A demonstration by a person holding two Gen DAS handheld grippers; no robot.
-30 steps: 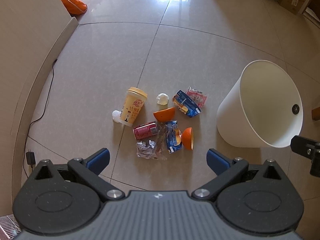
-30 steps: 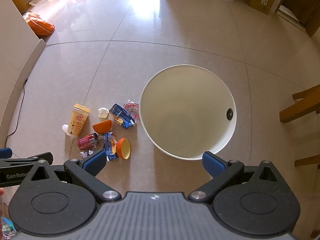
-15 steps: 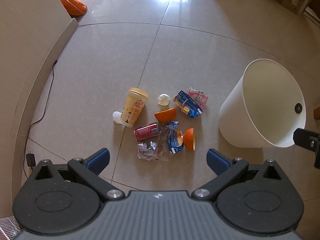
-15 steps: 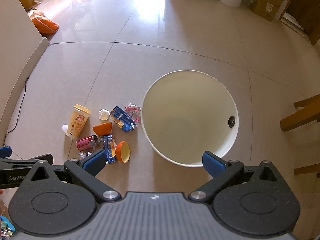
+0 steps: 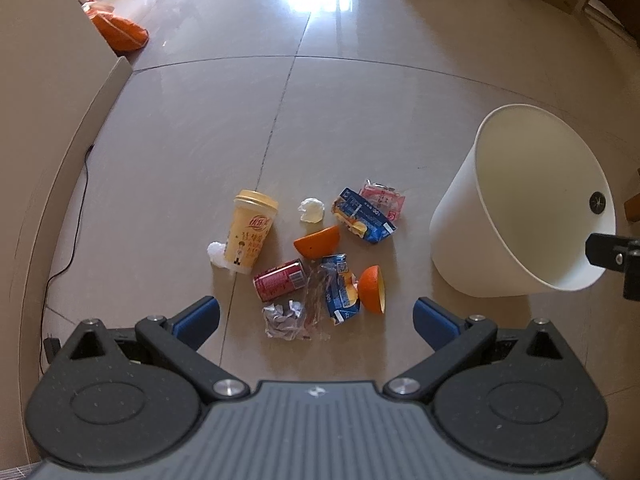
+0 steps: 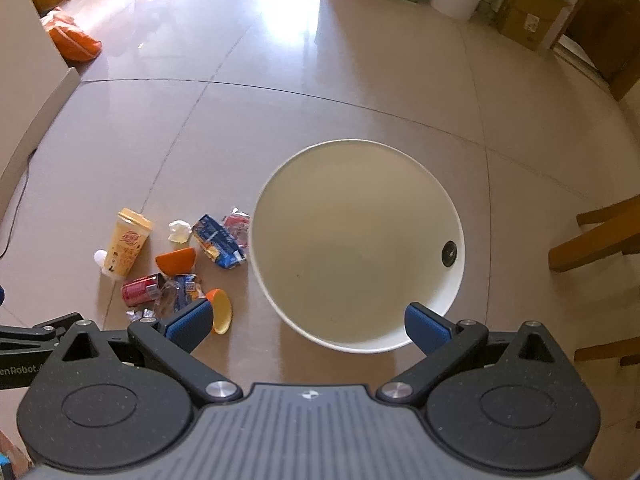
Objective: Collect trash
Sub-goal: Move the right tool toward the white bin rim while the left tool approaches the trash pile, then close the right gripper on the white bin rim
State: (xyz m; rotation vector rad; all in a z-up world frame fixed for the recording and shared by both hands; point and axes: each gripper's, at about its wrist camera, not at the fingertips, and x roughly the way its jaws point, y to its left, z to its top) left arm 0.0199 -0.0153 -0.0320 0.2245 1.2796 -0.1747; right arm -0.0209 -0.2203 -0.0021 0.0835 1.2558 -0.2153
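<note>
Each gripper — left gripper (image 5: 316, 314), right gripper (image 6: 306, 324) — was built of speckled black plastic, blue-padded fingers (image 5: 198, 316) and silver screws (image 5: 225, 386).

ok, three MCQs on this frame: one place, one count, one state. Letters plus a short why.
1. The yellow cup stands where?
A. inside the bin
B. on the floor, at the pile's left edge
C. in a gripper

2. Orange halves on the floor?
A. one
B. two
C. four

3. The white bin is:
A. empty
B. full
C. tipped over

Key: B, the cup stands upright by the red can; B, one orange half and another; A, the right wrist view shows a bare interior.
</note>
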